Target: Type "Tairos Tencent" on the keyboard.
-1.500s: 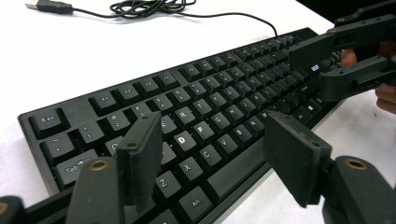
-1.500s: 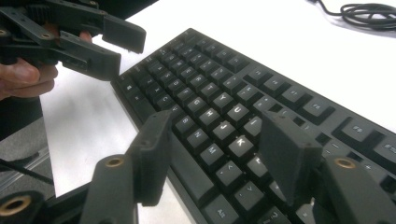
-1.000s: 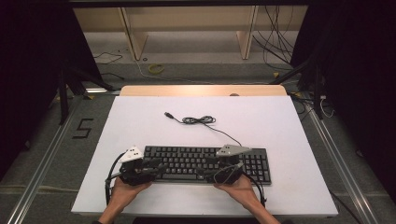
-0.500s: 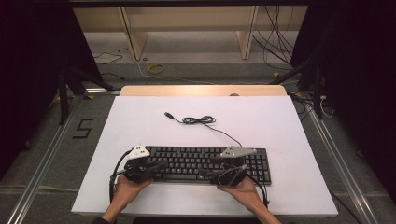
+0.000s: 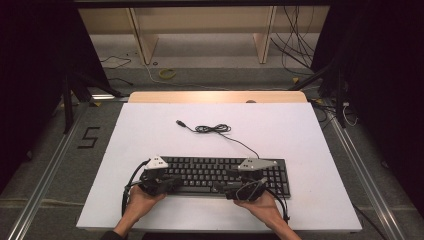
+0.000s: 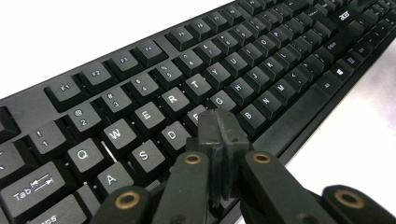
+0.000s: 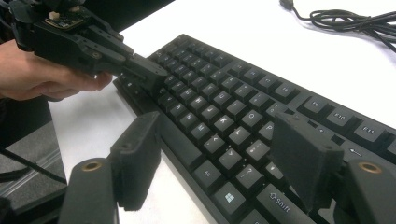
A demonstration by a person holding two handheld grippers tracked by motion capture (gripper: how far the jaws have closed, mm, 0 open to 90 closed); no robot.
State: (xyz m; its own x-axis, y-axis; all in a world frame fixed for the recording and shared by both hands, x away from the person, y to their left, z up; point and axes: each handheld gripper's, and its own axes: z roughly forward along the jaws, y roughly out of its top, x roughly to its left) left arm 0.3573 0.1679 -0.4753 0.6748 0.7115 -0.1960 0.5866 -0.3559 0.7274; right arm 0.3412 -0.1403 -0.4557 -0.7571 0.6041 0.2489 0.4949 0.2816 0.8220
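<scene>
Lying lengthwise along the table's (image 5: 310,130) near edge, keyboard (image 5: 220,172) spans both hands: left gripper (image 6: 218,133) pinched closed (nothing held) over its left-hand keys, right gripper (image 7: 219,163) spread wide, empty, straddling its near edge.

Your left gripper (image 5: 172,184) and right gripper (image 5: 239,191) rest on the black keyboard's (image 5: 215,172) near edge; its cable (image 5: 212,129) lies coiled beyond.
</scene>
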